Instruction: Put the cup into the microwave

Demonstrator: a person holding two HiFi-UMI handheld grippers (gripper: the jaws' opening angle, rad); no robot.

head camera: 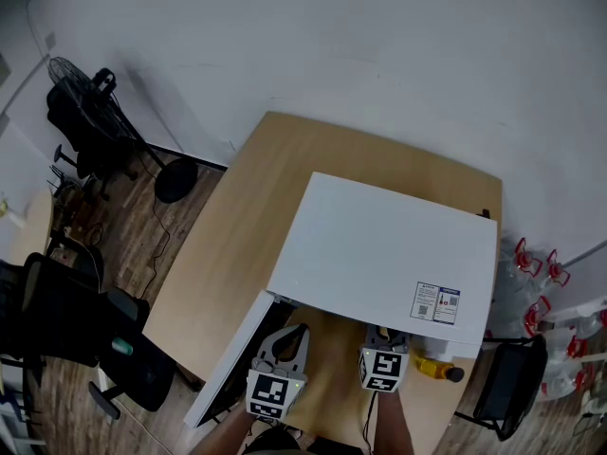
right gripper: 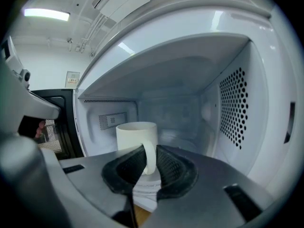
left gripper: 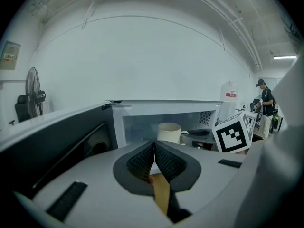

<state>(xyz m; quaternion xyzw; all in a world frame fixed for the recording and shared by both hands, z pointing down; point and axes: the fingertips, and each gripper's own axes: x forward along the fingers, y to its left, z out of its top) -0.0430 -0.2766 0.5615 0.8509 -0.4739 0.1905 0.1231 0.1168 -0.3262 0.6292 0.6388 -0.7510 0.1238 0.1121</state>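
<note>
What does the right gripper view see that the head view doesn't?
Only the right gripper view: the inside of the microwave, with the white cup in it and the right claw shut on its handle. Only the head view: a fan, the wooden floor and the sticker on the microwave's top. Both: the microwave with its door open.
</note>
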